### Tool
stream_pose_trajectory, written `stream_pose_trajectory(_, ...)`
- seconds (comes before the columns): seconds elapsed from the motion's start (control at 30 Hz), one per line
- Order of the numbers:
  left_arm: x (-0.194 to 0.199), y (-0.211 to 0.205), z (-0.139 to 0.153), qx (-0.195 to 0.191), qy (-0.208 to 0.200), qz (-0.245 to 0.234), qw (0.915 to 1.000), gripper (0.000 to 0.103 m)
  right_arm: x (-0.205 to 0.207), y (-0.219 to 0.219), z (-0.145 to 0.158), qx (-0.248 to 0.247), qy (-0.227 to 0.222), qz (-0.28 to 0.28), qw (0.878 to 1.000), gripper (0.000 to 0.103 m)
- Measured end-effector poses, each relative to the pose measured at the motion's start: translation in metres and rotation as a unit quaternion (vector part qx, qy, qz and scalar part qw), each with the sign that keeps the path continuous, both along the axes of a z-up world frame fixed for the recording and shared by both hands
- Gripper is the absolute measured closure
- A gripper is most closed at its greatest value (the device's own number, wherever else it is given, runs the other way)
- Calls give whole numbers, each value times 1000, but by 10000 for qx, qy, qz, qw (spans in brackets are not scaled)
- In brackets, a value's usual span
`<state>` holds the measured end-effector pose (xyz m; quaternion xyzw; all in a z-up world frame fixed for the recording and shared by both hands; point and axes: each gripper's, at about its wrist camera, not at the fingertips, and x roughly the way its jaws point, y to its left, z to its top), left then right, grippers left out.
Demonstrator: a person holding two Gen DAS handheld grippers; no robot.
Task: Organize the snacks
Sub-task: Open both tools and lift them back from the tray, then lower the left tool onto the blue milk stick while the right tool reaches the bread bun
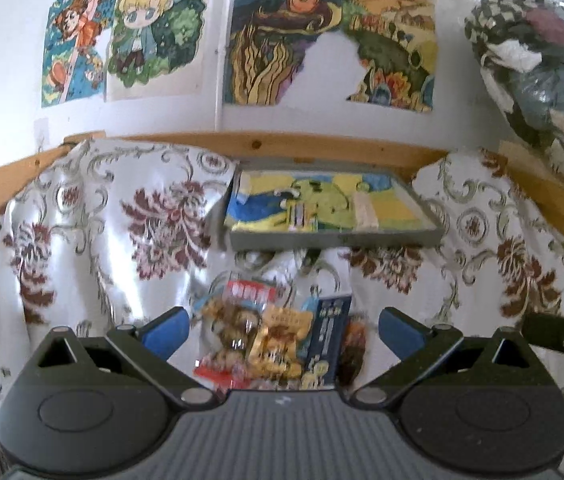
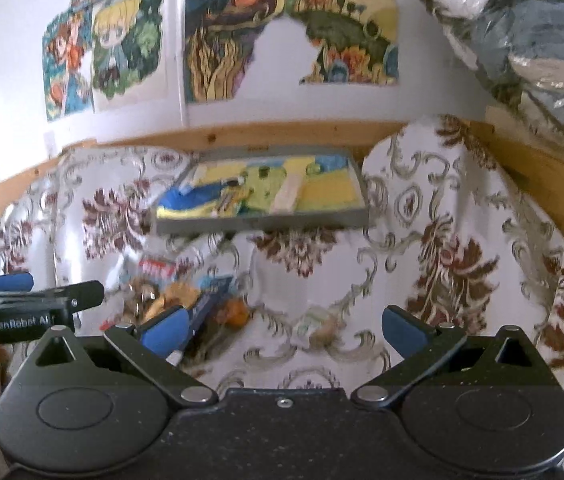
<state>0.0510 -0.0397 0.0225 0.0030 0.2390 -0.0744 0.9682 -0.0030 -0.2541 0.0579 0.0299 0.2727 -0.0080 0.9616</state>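
Blue-padded fingers spread wide on both tools: my left gripper hangs released over a small heap of snack packets on the flowered cloth, while my right gripper hangs equally slack over bare cloth just to the right of that heap. Neither one holds anything.

The snacks lie bunched together near the front edge of the cloth: a red-topped clear bag, a gold packet, a dark blue box leaning against them and something orange-brown at the right side. Farther back, against the wooden rail, sits a grey tray with a yellow, blue and green picture in its floor. I take it to be the place the snacks are meant to go, though nothing in the frames settles that.

By my reading, the job has barely begun. Every packet I can see is in the loose pile, and I can make out no snack in the tray. What remains is the whole sorting: lifting each packet and setting it down in order.

Much is uncertain. The heap is blurred, so I cannot read any label or count the packets; the near end is cut off by the left gripper's body. From the right wrist view one finger covers part of the pile. A white strip in the tray may be printed or a loose item. A plastic-wrapped bundle fills the upper right, contents unclear.
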Motion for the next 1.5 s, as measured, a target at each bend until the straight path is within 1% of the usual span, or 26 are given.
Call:
stream_pose_trajectory(0.1,-3,2,-11,29,147,23,9999,0,1,3,-6,-44,187,1,9998,1)
stream_pose_trajectory(0.27,-6,4,-25,-43,443,34,9990,0,7,8,-15,-185,478,74,9987,1)
stream_pose_trajectory(0.43,-7,-2,-32,128,586,-66,9982,0,12,9,-22,-244,728,105,9970,1)
stream_pose_trajectory(0.57,-6,-6,-37,166,682,-160,9974,0,16,9,-25,-247,856,85,9960,1)
stream_pose_trajectory(0.67,-4,-7,-39,180,764,-162,9968,0,17,10,-24,-268,868,85,9958,1)
stream_pose_trajectory(0.83,0,-3,-40,63,885,-96,9960,0,19,9,-24,-211,903,87,9957,1)
stream_pose_trajectory(0.93,5,-1,-40,10,969,-60,9953,0,23,6,-24,-88,977,102,9951,1)
stream_pose_trajectory(1.1,15,1,-41,-64,1084,-31,9941,0,36,0,-25,78,1077,121,9941,1)
stream_pose_trajectory(1.23,26,0,-43,-129,1170,-32,9930,0,49,-5,-24,86,1082,159,9940,1)
stream_pose_trajectory(1.37,40,-2,-45,-306,1225,-74,9920,0,68,-14,-28,90,1143,244,9931,1)
stream_pose_trajectory(1.5,59,-5,-54,-564,1431,-167,9880,0,90,-23,-37,-52,1235,451,9913,1)
